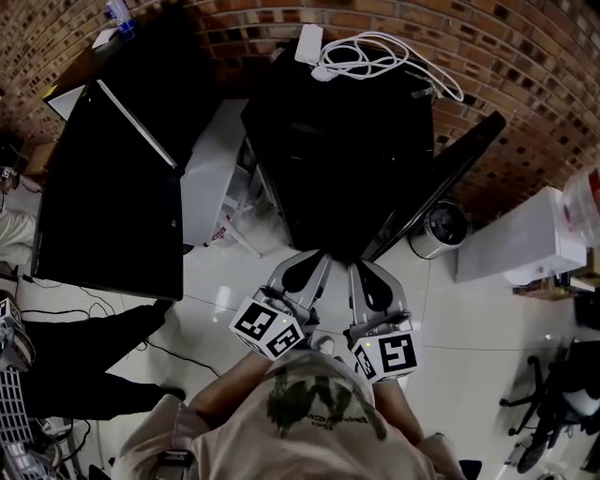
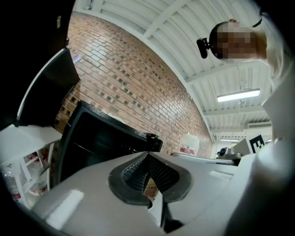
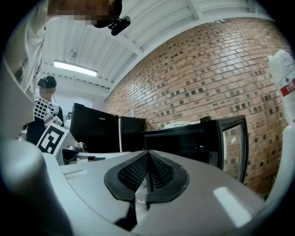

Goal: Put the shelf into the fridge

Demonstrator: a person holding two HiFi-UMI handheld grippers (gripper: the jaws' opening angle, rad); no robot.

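Brick wall (image 1: 281,19) at the back, white tiled floor (image 1: 450,319) underneath. Shelf: can't pick it out in any view. The fridge (image 1: 347,141) cavity is too dark. Left gripper view shows only a faint pale line across the black inside, can't tell if that's it.

Fridge is a small black unit on the floor against the wall. Its door (image 1: 441,178) is swung open toward head view's right. Door has a glass pane, w/ brick showing thru it in right gripper view.

Left hand-held gripper (image 1: 317,259) is closed, pads meeting at the tips, nothing clamped btwn them. Right hand-held gripper (image 1: 357,266) is the same: closed, nothing held. Both sit side by side just in front of the fridge, tips aimed at it, near each other but apart, marker cubes at the back ends.

On the fridge top: coil of white cables (image 1: 384,52) & a white adapter (image 1: 309,42) beside it. Toward head view's left a white rack (image 1: 220,169) stands next to the fridge, then a big black cabinet (image 1: 112,206). On the other side a round silvery can (image 1: 441,230) stands on the floor near the open door, w/ a white box (image 1: 520,246) beyond it.
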